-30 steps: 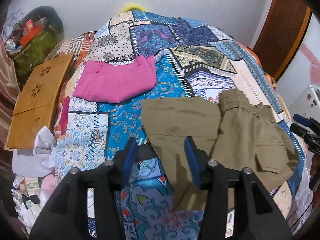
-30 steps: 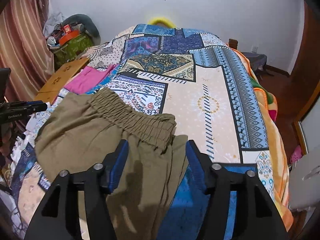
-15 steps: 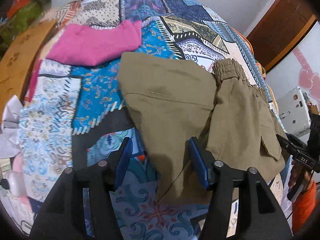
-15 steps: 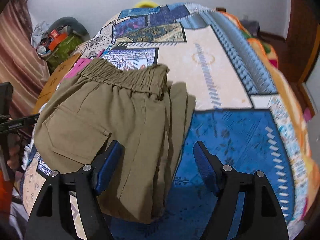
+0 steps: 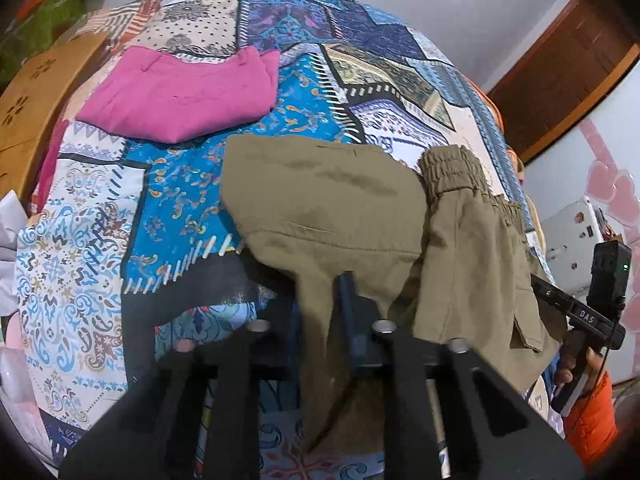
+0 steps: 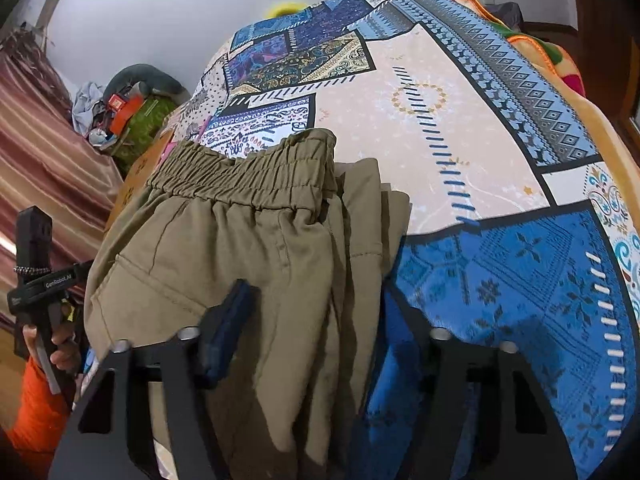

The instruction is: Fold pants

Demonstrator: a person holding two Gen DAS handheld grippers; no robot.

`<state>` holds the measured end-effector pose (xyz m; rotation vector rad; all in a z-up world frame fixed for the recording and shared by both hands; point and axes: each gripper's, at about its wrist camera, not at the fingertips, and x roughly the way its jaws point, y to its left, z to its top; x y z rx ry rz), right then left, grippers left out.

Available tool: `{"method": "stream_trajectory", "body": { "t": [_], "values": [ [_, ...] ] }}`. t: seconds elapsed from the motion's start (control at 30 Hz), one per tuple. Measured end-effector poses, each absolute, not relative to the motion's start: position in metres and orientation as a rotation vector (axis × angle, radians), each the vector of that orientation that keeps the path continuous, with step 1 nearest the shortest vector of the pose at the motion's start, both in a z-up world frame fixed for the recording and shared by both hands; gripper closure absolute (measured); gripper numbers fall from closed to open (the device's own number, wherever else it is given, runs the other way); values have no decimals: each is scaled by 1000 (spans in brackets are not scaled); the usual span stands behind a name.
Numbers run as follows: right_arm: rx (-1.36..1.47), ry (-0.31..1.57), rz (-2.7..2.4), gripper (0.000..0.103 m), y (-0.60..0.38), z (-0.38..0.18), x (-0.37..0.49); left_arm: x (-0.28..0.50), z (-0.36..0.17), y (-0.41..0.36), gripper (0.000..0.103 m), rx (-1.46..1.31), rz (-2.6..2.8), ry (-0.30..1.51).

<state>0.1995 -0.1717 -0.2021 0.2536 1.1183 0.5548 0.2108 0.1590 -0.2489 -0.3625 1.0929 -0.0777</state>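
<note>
We see the olive pants on the bed, long axis running left to right. Left claw clamps the leg fold; right claw straddles the waistband end, apart.

Left claw low, jaws nearly together. Right claw low, jaws spread wide.

White walls, brown wooden door, striped curtain, patchwork-covered bed.
</note>
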Motion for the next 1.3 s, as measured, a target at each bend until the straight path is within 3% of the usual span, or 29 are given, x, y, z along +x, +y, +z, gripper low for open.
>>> {"method": "stream_trajectory", "body": {
  "t": [0.23, 0.6, 0.87, 1.3],
  "values": [
    [212, 1072, 540, 87, -172, -190, 200, 204, -229, 155, 100, -330, -41, 1041],
    [74, 929, 601, 89, -145, -129, 199, 191, -157, 147, 100, -187, -3, 885],
    [21, 825, 657, 89, -107, -91, 211, 196, -109, 185, 100, -170, 62, 784],
    [-35, 760, 714, 89, -11, -77, 278, 251, -111, 276, 100, -172, 201, 732]
  ]
}}
